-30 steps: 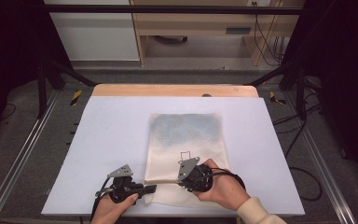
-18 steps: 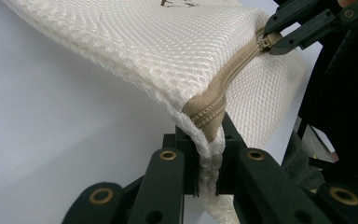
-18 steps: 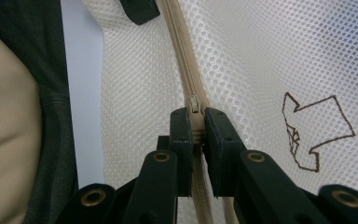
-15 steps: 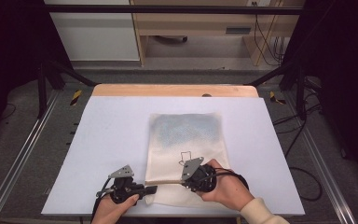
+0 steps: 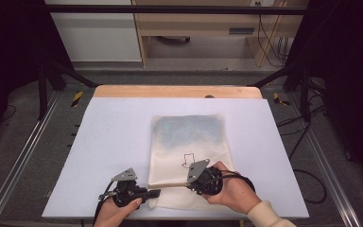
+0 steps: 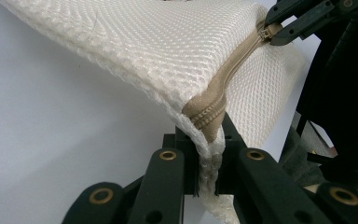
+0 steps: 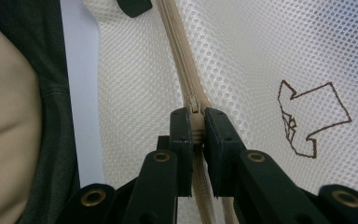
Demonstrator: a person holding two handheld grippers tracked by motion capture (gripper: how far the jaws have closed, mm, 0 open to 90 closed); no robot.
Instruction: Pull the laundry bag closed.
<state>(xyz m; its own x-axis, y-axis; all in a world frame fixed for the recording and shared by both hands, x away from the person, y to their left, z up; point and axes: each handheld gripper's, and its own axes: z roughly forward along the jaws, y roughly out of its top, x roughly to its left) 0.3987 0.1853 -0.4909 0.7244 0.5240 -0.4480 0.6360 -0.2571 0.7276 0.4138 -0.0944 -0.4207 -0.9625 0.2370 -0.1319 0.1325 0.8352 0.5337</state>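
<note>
Left tongs [image 6: 205,172] clamp mesh bag [image 5: 189,142] corner at zipper [image 6: 214,100] end; right tongs [image 7: 196,133] pinch what's prob. the slider. Bag near tabletop [image 5: 113,132] front edge, open room left/right.

Pale table [image 5: 113,142] (mesh bag [image 5: 191,137] atop)

A cream mesh laundry bag [image 5: 189,146] lies flat on the white surface [image 5: 104,142], near its front edge. A tan zipper [image 6: 223,88] runs across its near end (that end is lifted off the surface), and a brown outline drawing [image 7: 310,119] marks the mesh.
</note>
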